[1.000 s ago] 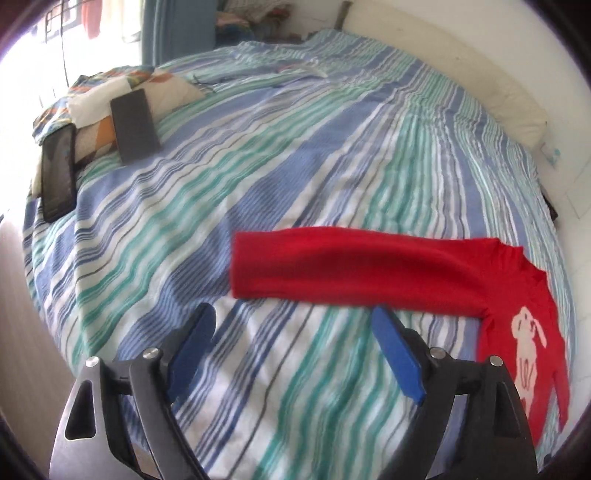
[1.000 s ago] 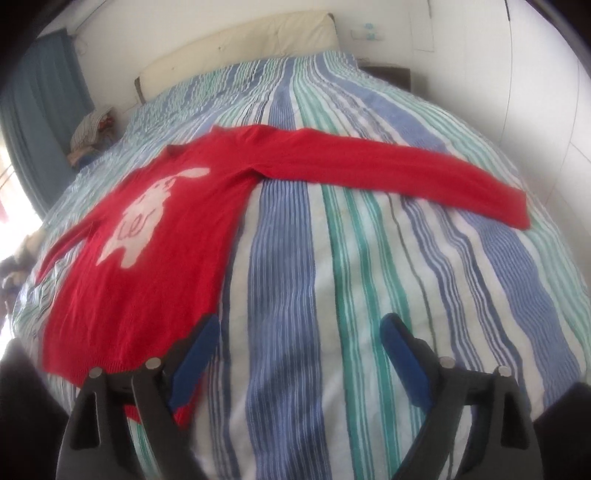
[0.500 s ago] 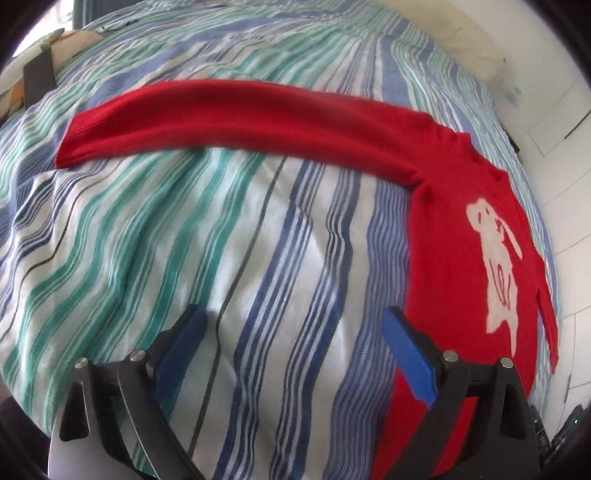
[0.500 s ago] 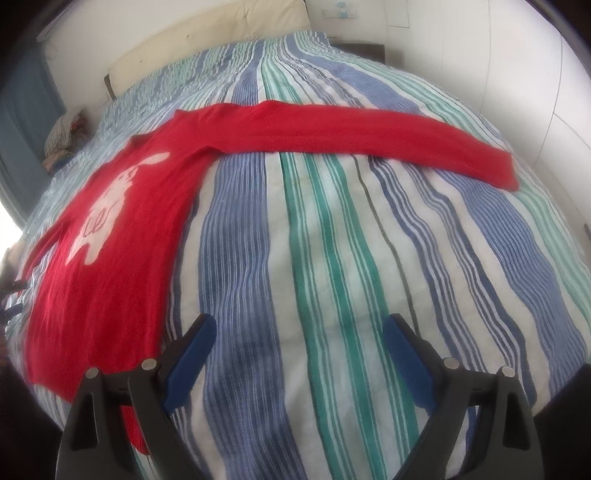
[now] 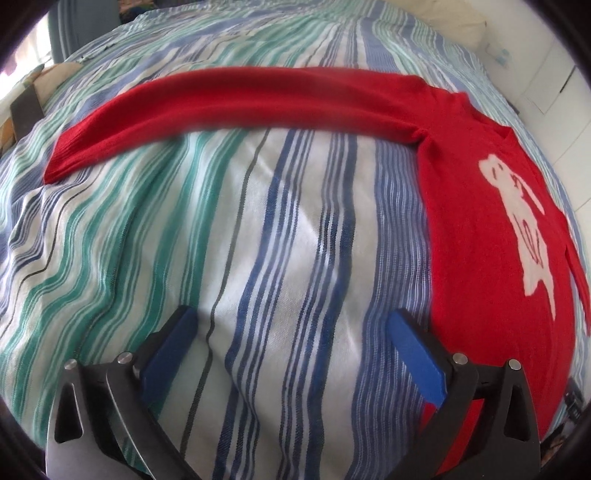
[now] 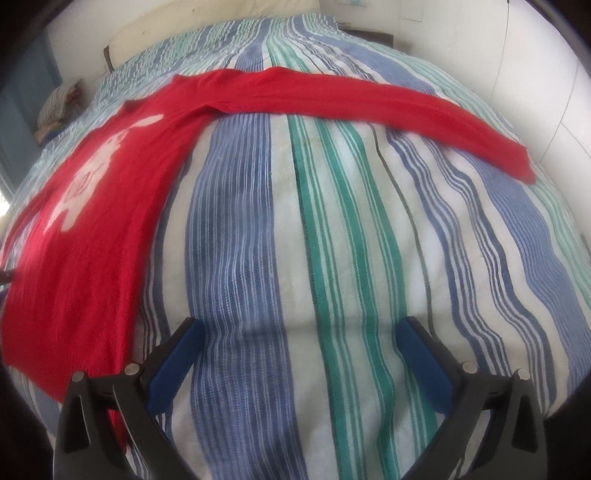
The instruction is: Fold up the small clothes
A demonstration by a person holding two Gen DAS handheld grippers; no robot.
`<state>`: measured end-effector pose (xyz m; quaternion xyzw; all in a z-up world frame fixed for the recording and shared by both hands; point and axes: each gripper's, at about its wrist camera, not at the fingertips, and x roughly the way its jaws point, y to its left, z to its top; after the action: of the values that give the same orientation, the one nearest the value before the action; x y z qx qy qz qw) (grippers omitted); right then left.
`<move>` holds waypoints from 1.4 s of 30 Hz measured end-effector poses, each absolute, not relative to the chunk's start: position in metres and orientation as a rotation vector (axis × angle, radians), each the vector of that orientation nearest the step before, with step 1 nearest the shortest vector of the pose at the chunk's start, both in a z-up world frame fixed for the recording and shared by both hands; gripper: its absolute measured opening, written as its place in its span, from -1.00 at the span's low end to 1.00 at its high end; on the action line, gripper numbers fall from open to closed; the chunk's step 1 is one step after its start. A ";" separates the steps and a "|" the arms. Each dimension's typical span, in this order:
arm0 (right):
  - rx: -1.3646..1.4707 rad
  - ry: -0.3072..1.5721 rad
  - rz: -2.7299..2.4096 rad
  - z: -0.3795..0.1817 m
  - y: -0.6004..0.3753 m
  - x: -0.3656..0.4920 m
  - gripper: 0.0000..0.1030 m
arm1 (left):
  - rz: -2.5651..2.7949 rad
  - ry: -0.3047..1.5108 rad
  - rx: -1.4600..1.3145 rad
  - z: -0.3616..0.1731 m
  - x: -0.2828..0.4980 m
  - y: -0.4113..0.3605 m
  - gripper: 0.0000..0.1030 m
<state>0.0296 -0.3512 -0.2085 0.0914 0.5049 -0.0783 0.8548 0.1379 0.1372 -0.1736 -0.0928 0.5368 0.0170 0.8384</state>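
A red sweater [image 5: 480, 229] with a white animal print lies flat on the striped bedspread [image 5: 258, 240], one sleeve [image 5: 240, 96] stretched out to the left. My left gripper [image 5: 291, 325] hovers low over bare bedspread just left of the sweater's body, its jaws opening wide with nothing between them. In the right wrist view the red sweater [image 6: 92, 206] lies at the left and its other sleeve [image 6: 369, 99] runs to the right. My right gripper [image 6: 299, 330] hangs over the stripes right of the hem, jaws opening, nothing between them.
A cream headboard cushion [image 6: 207, 18] and a white wall [image 6: 498, 55] lie beyond the bed. A dark flat object [image 5: 26, 110] rests on patterned fabric at the far left. Bundled cloth [image 6: 59, 107] sits at the bed's far left edge.
My left gripper swung right and down toward the sweater's body, and its jaws widened. My right gripper sank closer to the bedspread and its jaws widened too.
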 end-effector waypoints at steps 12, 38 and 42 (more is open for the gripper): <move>0.155 1.062 -0.183 -0.210 -0.346 0.031 1.00 | 0.048 1.120 -0.159 -0.175 0.140 0.128 0.99; 0.145 1.058 -0.190 -0.211 -0.345 0.031 1.00 | 0.045 1.136 -0.065 -0.179 0.142 0.116 0.99; 0.145 1.058 -0.191 -0.211 -0.345 0.031 1.00 | 0.045 1.136 -0.067 -0.179 0.141 0.116 0.99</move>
<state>0.0312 -0.3448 -0.2107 0.0688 0.5034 -0.0907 0.8565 0.1413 0.1156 -0.1794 -0.0315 0.5376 0.0212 0.8423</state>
